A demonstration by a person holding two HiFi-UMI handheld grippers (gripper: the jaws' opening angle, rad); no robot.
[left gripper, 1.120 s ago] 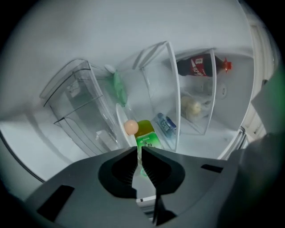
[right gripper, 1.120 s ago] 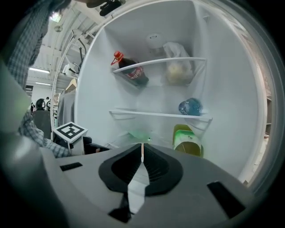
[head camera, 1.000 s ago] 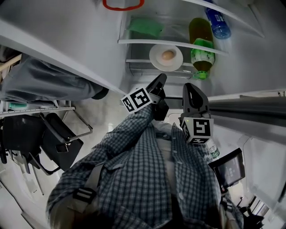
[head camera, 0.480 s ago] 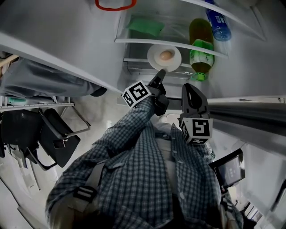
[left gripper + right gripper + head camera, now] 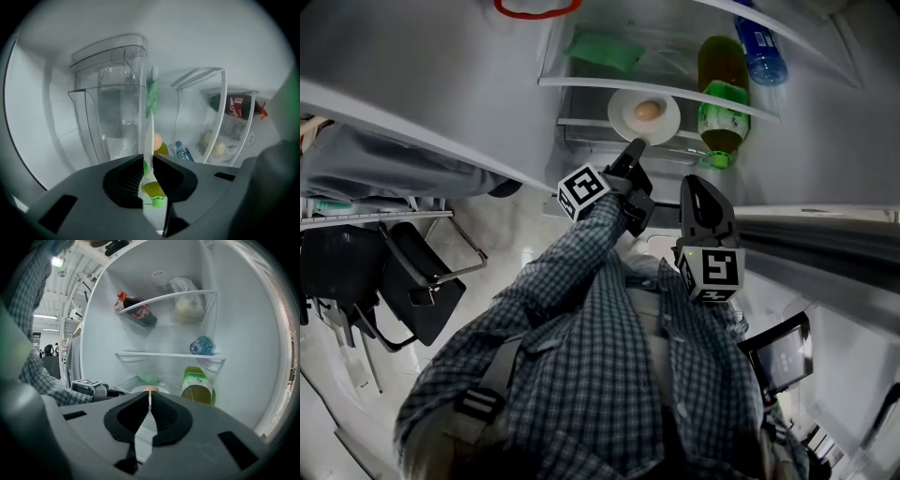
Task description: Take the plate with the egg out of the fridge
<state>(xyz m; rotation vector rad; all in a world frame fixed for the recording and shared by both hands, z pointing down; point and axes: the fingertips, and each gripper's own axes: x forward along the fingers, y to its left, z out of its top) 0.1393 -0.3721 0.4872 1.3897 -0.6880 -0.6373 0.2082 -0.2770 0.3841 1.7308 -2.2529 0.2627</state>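
Your left arm in the checked sleeve (image 5: pixel 581 272) is stretched forward into the fridge (image 5: pixel 825 122). Your left gripper (image 5: pixel 635 148) (image 5: pixel 148 161) is rolled onto its side, with its tips at the near rim of the white round plate (image 5: pixel 623 108). The plate sits at the front edge of the clear glass shelf (image 5: pixel 581 86), with the brown egg (image 5: pixel 648 111) on its middle. The jaws are almost together, and the thin plate rim stands between them, seemingly pressed from both sides. Your right gripper (image 5: pixel 698 183) (image 5: pixel 149 397) is held back, below the shelf and apart from the plate, its jaws closed on nothing. Compared with one second ago, the left gripper has gone forward from beside the right one up to the plate. The right gripper and the plate have kept their places.
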